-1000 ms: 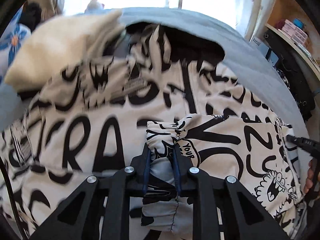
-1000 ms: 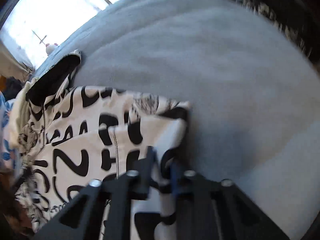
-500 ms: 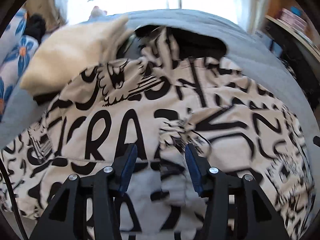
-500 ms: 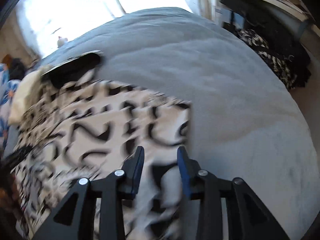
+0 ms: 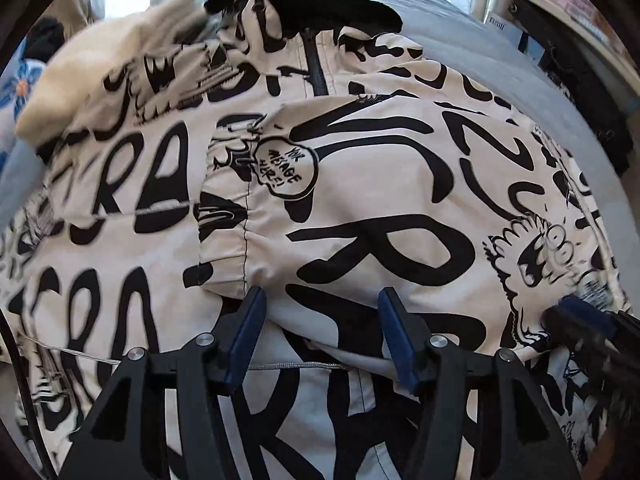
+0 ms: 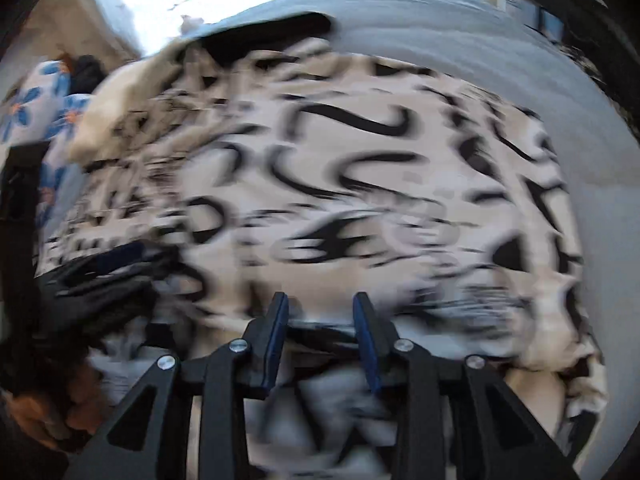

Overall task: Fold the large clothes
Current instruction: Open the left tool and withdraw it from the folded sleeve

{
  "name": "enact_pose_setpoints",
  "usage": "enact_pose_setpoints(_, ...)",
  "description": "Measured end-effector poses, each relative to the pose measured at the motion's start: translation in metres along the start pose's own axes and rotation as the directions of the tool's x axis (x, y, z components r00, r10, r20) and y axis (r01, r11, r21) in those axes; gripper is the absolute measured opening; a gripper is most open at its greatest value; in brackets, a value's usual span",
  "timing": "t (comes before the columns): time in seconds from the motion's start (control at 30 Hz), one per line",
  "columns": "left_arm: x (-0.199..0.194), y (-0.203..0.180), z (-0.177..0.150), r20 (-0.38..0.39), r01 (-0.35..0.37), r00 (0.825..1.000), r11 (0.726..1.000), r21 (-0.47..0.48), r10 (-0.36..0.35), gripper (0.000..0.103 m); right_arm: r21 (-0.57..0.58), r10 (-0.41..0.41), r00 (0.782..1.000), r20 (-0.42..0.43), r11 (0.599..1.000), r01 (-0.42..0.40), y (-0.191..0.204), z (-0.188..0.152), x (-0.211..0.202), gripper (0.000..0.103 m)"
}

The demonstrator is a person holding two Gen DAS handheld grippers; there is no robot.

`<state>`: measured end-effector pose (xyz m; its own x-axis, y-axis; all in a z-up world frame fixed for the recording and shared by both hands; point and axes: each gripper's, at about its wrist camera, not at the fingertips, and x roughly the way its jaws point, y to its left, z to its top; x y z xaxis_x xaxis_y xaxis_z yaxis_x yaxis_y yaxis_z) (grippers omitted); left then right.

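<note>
A cream jacket (image 5: 360,208) with black graffiti print lies spread on the grey bed cover (image 5: 520,68). One sleeve is folded across its body, and the cuff (image 5: 224,220) rests on the chest. My left gripper (image 5: 320,312) hovers just below that sleeve with its jaws opening and nothing pinched between the blue pads. The right gripper (image 6: 320,312) stands open over the jacket (image 6: 340,184), in a heavily blurred view. Its dark tip (image 5: 580,324) also shows at the left wrist view's right edge. The left gripper (image 6: 104,268) appears blurred at the left.
A plain cream cloth (image 5: 100,52) and a blue floral fabric (image 5: 20,92) lie at the bed's far left. A black lining (image 5: 320,12) shows at the jacket's top. Shelves (image 5: 580,20) and dark items stand to the right of the bed. A bright window is behind.
Both grippers were shut on the jacket and have let go and opened. The sleeve now lies flat across the body. The right gripper has swept from the bed's edge to over the jacket.
</note>
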<state>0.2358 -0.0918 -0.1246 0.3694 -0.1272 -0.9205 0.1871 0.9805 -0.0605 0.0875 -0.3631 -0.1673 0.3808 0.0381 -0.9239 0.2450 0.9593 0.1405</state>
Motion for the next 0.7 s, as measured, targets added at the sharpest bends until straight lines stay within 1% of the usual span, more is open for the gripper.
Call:
enact_pose_setpoints(0.03,-0.001,0.002,0.000,-0.001,0.015,1.000,1.000,-0.008,-0.015,0.057,0.016,-0.025,1.000,0.011,1.000,0.025,-0.011,-0.001,-0.003,0.032)
enact_pose_setpoints(0.07,-0.001,0.003,-0.001,0.000,0.022,1.000,1.000,-0.004,-0.022,0.057,0.047,-0.069,0.997,0.025,0.997,0.067,-0.033,-0.003,-0.009,0.031)
enact_pose_setpoints(0.1,-0.001,0.003,-0.001,-0.012,0.041,0.999,0.999,0.008,-0.041,0.057,0.069,-0.082,0.996,0.032,0.994,0.080,-0.049,-0.005,-0.013,0.016)
enact_pose_setpoints(0.13,-0.001,0.002,-0.003,-0.008,0.039,0.999,0.999,0.014,-0.039,0.057,0.099,-0.047,0.999,0.028,0.994,0.044,-0.067,-0.008,-0.016,0.004)
enact_pose_setpoints(0.17,-0.001,0.001,-0.004,-0.005,0.043,0.999,0.999,0.020,-0.043,0.057,0.132,-0.004,1.000,0.021,0.991,0.002,-0.082,-0.010,-0.018,0.000)
enact_pose_setpoints(0.2,-0.001,0.001,-0.005,-0.005,0.043,0.999,0.999,0.023,-0.043,0.057,0.164,0.037,0.999,0.018,0.986,-0.040,-0.092,-0.013,-0.019,0.000)
enact_pose_setpoints(0.23,-0.002,-0.001,-0.007,-0.001,0.034,0.999,0.999,0.027,-0.034,0.057,0.187,0.061,0.998,0.021,0.980,-0.063,-0.098,-0.014,-0.020,0.000)
enact_pose_setpoints(0.27,-0.001,0.001,-0.006,0.001,0.027,1.000,0.999,0.029,-0.027,0.057,0.194,0.063,0.998,0.023,0.979,-0.066,-0.099,-0.015,-0.021,0.000)
enact_pose_setpoints(0.33,0.002,-0.003,-0.003,-0.001,0.009,1.000,1.000,0.029,-0.009,0.057,0.180,0.023,1.000,0.020,0.983,-0.026,-0.092,-0.014,-0.023,0.000)
enact_pose_setpoints(0.43,0.002,-0.002,0.000,-0.015,0.003,1.000,1.000,0.014,-0.002,0.057,0.150,-0.018,1.000,0.017,0.989,0.016,-0.071,-0.014,-0.026,0.006)
enact_pose_setpoints(0.47,0.001,-0.001,0.000,-0.021,-0.001,1.000,1.000,0.010,0.001,0.057,0.140,-0.027,1.000,0.015,0.990,0.025,-0.067,-0.013,-0.027,0.011)
enact_pose_setpoints(0.5,-0.002,-0.001,-0.001,-0.023,-0.005,1.000,1.000,0.009,0.005,0.057,0.134,-0.030,0.999,0.016,0.991,0.027,-0.066,-0.014,-0.028,0.017)
enact_pose_setpoints(0.53,-0.005,0.000,-0.002,-0.024,-0.012,1.000,1.000,0.010,0.012,0.057,0.133,-0.029,0.999,0.018,0.991,0.026,-0.063,-0.014,-0.030,0.020)
enact_pose_setpoints(0.6,-0.013,0.000,-0.005,-0.018,-0.023,1.000,1.000,0.018,0.023,0.057,0.143,-0.018,1.000,0.023,0.990,0.015,-0.061,-0.017,-0.035,0.029)
enact_pose_setpoints(0.7,-0.025,0.002,-0.012,-0.012,-0.030,0.999,0.999,0.017,0.030,0.058,0.164,-0.008,1.000,0.026,0.987,0.003,-0.059,-0.022,-0.043,0.035)
